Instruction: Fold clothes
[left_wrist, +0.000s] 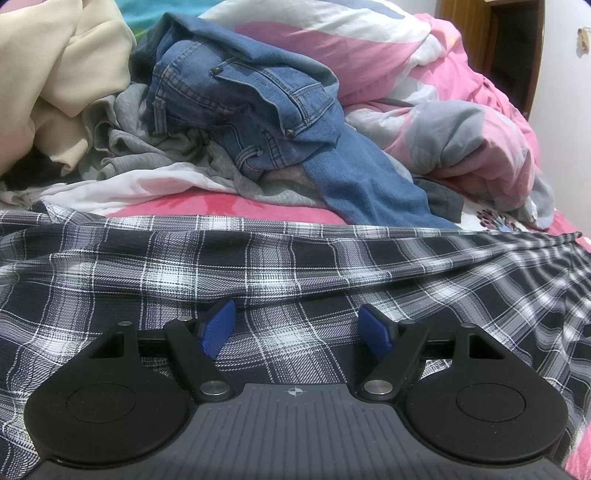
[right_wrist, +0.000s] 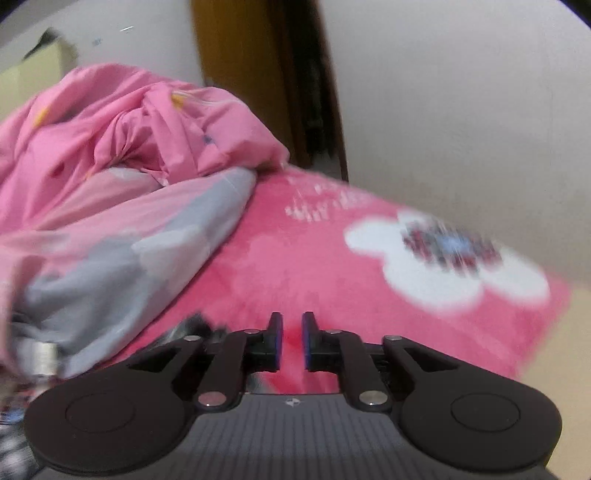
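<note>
A black-and-white plaid garment (left_wrist: 295, 273) lies spread across the bed in the left wrist view. My left gripper (left_wrist: 297, 328) hovers low over it, jaws wide open and empty, blue pads (left_wrist: 218, 328) apart. Behind it lies a heap with blue jeans (left_wrist: 258, 107), a grey garment (left_wrist: 166, 147) and a cream garment (left_wrist: 55, 74). My right gripper (right_wrist: 292, 339) is over the bare pink bedsheet (right_wrist: 332, 266), its jaws nearly closed with a narrow gap and nothing between them. The right wrist view is blurred by motion.
A crumpled pink, white and grey duvet (left_wrist: 461, 122) lies at the back right of the bed; it also shows in the right wrist view (right_wrist: 110, 184). A wooden door frame (right_wrist: 258, 74) and a white wall (right_wrist: 461, 110) stand beyond the bed's edge.
</note>
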